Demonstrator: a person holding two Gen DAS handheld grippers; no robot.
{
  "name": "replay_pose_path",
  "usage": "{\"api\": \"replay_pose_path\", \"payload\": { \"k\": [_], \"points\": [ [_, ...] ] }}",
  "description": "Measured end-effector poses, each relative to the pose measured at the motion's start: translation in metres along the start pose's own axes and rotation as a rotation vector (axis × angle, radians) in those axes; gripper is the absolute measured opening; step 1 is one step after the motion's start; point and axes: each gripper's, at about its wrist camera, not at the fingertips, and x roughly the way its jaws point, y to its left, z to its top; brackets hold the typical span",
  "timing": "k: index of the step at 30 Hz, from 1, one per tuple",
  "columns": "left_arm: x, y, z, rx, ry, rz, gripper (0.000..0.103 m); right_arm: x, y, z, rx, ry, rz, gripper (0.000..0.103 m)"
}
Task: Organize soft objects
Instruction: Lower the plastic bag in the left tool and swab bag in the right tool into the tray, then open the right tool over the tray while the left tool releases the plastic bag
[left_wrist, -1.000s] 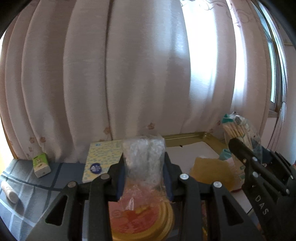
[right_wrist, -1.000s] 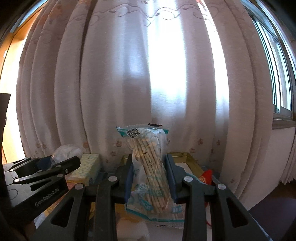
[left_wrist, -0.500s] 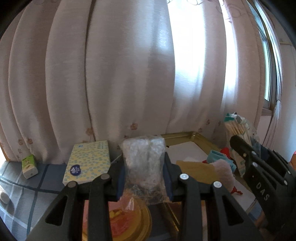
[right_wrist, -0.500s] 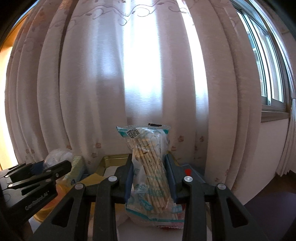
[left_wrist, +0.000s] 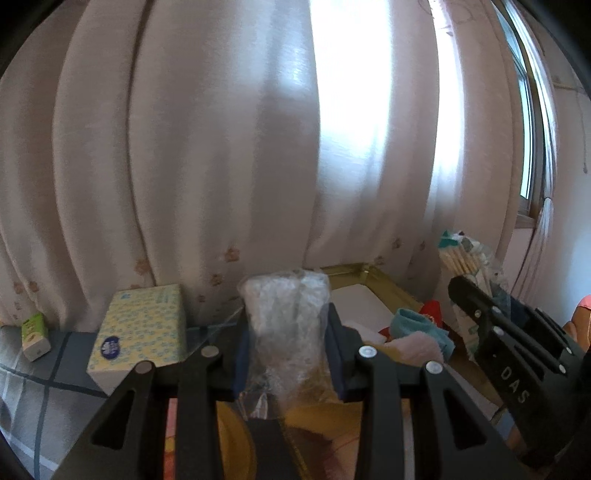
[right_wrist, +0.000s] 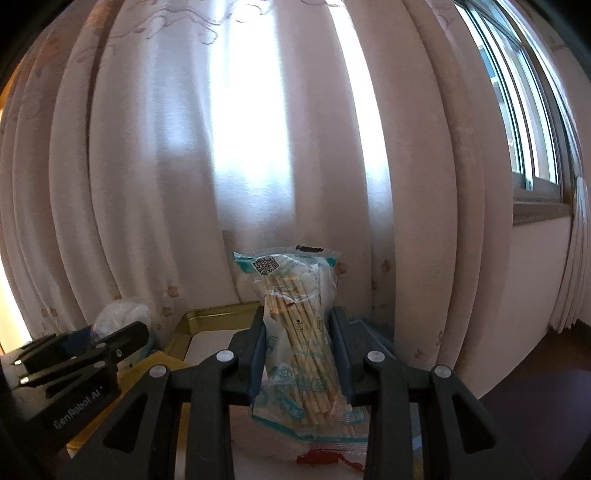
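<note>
My left gripper (left_wrist: 288, 343) is shut on a clear plastic bag (left_wrist: 286, 325) of white stuff, held upright above the table. My right gripper (right_wrist: 297, 354) is shut on a teal-printed bag of thin wooden sticks (right_wrist: 299, 332), also upright. Each gripper shows in the other's view: the right one (left_wrist: 517, 354) with its stick bag (left_wrist: 465, 262) at the left view's right edge, the left one (right_wrist: 70, 358) at the right view's left edge. Below them lies a gold-rimmed tray (left_wrist: 373, 277) with a white bottom, holding a teal sock (left_wrist: 417, 325), a pink fluffy piece (left_wrist: 417, 347) and something red (left_wrist: 432, 308).
A yellow patterned tissue box (left_wrist: 142, 332) and a small green carton (left_wrist: 35, 334) stand on the grey checked cloth (left_wrist: 37, 398) at the left. A yellow round lid (left_wrist: 236, 443) lies under my left gripper. Pale curtains (right_wrist: 258, 147) hang close behind; a window (right_wrist: 524, 110) is at right.
Both grippers have swung to the right with their bags still held. The tissue box and green carton have slid leftward in the left view, and more of the tray and its soft items shows.
</note>
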Motion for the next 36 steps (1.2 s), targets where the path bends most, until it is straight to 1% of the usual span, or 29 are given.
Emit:
{"api": "replay_pose_path", "payload": {
  "k": [4,8,13,17,23,26,30,32,33,34,35,36],
  "points": [
    [0.009,-0.008,0.004,0.009,0.022,-0.005,0.034,0.010,-0.009,0.006,0.016,0.044,-0.009,0.035],
    [0.018,-0.018,0.012,0.028,0.050,0.004,0.034,0.025,-0.012,0.021,0.003,0.098,-0.009,0.035],
    [0.035,-0.027,0.022,0.036,0.115,0.012,0.034,0.050,-0.012,0.040,-0.018,0.167,-0.002,0.035],
    [0.049,-0.028,0.030,0.041,0.173,0.036,0.034,0.084,-0.006,0.049,-0.039,0.284,0.030,0.035],
    [0.071,-0.027,0.035,0.038,0.265,0.068,0.034,0.129,-0.004,0.048,-0.025,0.470,0.083,0.035],
    [0.080,-0.025,0.040,0.021,0.297,0.077,0.034,0.142,0.000,0.043,-0.040,0.535,0.096,0.035],
    [0.091,-0.023,0.040,0.019,0.352,0.105,0.034,0.155,0.000,0.036,-0.047,0.593,0.104,0.036],
    [0.093,-0.024,0.039,0.025,0.364,0.111,0.037,0.161,0.002,0.033,-0.055,0.627,0.121,0.037],
    [0.095,-0.025,0.039,0.036,0.371,0.114,0.043,0.163,0.003,0.032,-0.056,0.636,0.129,0.037],
    [0.095,-0.028,0.038,0.057,0.376,0.112,0.056,0.165,0.003,0.031,-0.049,0.643,0.140,0.038],
    [0.095,-0.031,0.038,0.074,0.377,0.107,0.067,0.170,0.001,0.029,-0.022,0.661,0.174,0.041],
    [0.093,-0.033,0.037,0.088,0.375,0.101,0.089,0.172,-0.001,0.029,0.006,0.677,0.197,0.044]
  ]
}}
